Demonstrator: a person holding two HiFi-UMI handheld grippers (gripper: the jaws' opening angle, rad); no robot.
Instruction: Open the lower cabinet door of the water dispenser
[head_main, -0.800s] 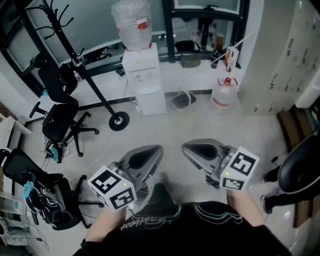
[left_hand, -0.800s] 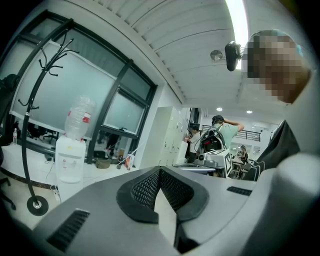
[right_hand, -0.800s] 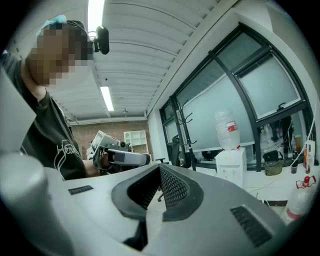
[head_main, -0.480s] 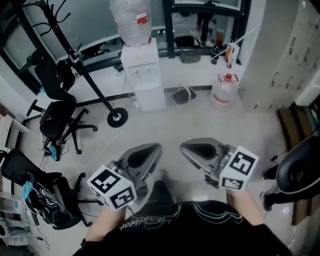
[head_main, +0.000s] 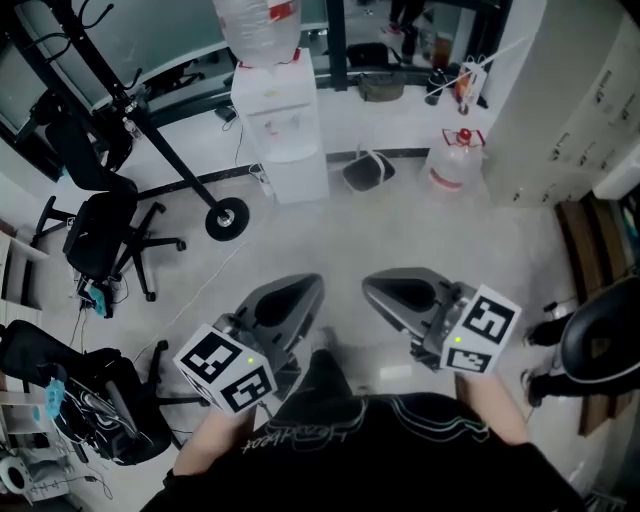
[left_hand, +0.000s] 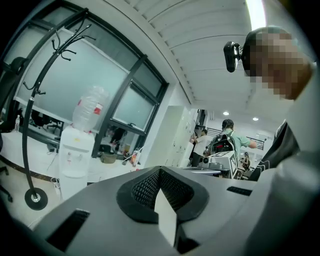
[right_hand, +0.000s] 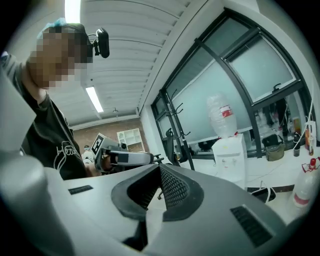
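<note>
The left tongs (head_main: 303, 288) and the right tongs (head_main: 377, 291) are seen closed on nothing, side by side above the floor. The water dispenser (head_main: 277, 120) is seen well apart from them, against the window wall, with its lower cabinet door (head_main: 298, 182) shut.

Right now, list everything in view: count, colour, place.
White water dispenser: one, by the far wall; clear bottle on top; lower cabinet door closed.
Black metal coat stand: one, left of the dispenser.
Clear plastic water jug: one, red cap, on the floor right of the dispenser.
Black office chairs: three; two at left, one at the right edge.
White lockers: one bank, far right.
Left gripper: one, grey, bottom centre, shut, empty.
Right gripper: one, grey, beside it, shut, empty.
</note>
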